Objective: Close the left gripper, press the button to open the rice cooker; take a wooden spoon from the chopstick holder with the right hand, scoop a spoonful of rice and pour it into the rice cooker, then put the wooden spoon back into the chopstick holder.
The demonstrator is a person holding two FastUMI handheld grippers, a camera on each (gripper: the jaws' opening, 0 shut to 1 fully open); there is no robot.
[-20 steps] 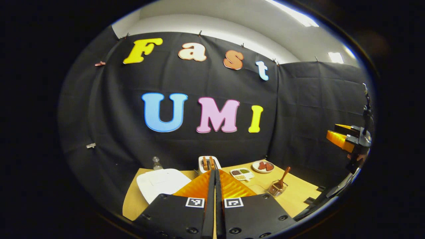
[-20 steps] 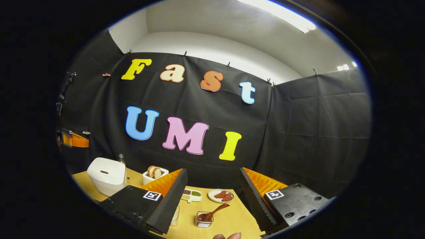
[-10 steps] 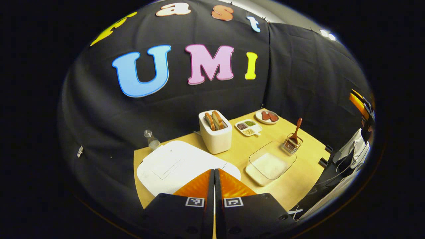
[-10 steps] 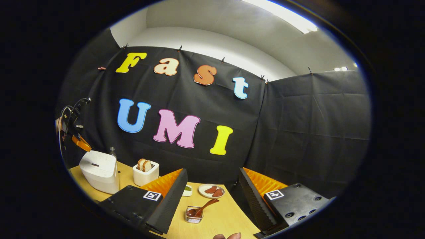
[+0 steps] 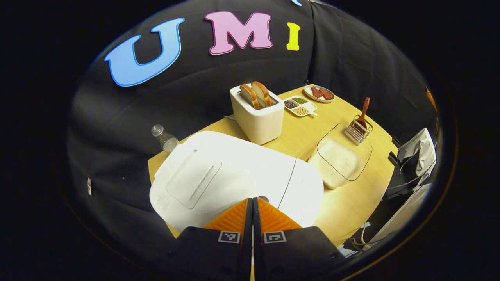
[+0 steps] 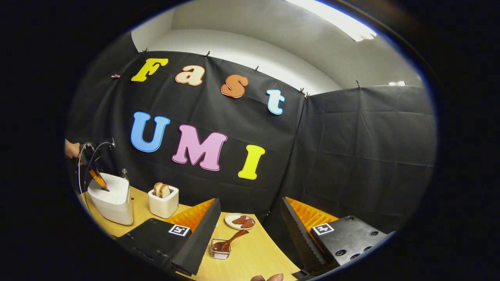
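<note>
Left gripper view: pressed-together jaws mostly hide the rice cooker point(image 5: 234, 171) button point(image 5: 264, 198); right jaws gape, empty.

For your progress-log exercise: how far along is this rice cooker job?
Done: the left gripper is shut, jaws together. In hand: it sits over the rice cooker button; lid down. Left: the right gripper is open, and the wooden spoon stands in the chopstick holder; scooping, pouring, returning remain.

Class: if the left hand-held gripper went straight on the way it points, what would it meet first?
Probably the white rice cooker, at its lid button just past the shut left hand-held gripper; depth is unclear.
</note>
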